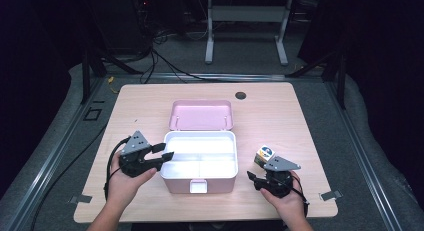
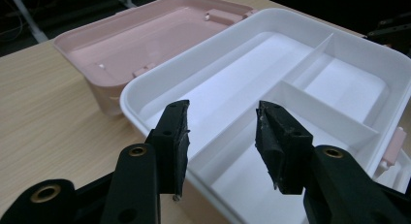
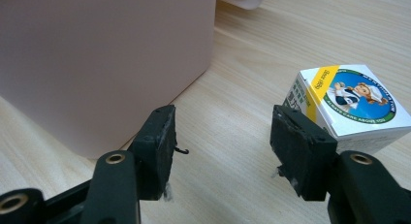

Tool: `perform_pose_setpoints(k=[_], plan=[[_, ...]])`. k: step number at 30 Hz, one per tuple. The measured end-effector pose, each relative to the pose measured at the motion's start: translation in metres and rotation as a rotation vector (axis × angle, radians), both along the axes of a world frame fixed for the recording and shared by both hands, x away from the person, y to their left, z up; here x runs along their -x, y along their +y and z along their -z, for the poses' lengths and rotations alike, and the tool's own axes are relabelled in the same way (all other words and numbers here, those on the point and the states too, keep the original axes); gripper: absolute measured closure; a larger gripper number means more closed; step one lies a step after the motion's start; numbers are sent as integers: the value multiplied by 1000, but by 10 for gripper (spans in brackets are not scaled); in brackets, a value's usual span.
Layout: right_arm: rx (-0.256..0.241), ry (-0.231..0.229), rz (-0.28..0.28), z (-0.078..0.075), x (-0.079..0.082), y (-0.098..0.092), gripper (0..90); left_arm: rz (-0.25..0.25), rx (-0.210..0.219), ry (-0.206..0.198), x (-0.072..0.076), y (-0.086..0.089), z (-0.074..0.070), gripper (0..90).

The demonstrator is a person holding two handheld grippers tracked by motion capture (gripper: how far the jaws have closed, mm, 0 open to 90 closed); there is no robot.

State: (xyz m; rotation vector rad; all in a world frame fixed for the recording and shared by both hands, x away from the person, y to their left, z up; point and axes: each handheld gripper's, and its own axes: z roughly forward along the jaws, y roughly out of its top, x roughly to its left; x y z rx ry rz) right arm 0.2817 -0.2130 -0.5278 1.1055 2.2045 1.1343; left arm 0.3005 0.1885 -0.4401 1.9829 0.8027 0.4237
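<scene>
A pink lunch box (image 1: 175, 184) stands open at the table's middle, its lid (image 1: 200, 115) laid back behind it. Inside sits an empty white tray (image 1: 199, 134) divided into compartments. My left gripper (image 1: 166, 151) is open, its tips at the tray's left rim. In the left gripper view the gripper (image 2: 223, 111) hovers over the tray's rim (image 2: 140, 88) with nothing between its jaws, the lid (image 2: 131, 40) beyond. A small printed carton (image 1: 264, 155) stands right of the box. My right gripper (image 1: 252, 179) is open near it. In the right gripper view the gripper (image 3: 224, 117) spans bare table between the box wall (image 3: 97, 54) and the carton (image 3: 349, 105).
The wooden table (image 1: 145, 106) has a round cable hole (image 1: 240, 95) at its far edge. A white latch (image 1: 198, 186) sits on the box's front. Tape marks (image 1: 331, 195) lie near the front corners. Dark floor and cables surround the table.
</scene>
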Motion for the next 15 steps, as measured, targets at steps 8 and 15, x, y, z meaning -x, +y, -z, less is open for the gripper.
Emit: perform_pose_setpoints(k=[8, 15], plan=[[-3, -1, 1, 0, 0, 0, 423, 40, -12, -4, -3, -18, -3, 559], [-4, 2, -6, 0, 0, 0, 423, 69, -33, 5, -7, -30, -4, 564]])
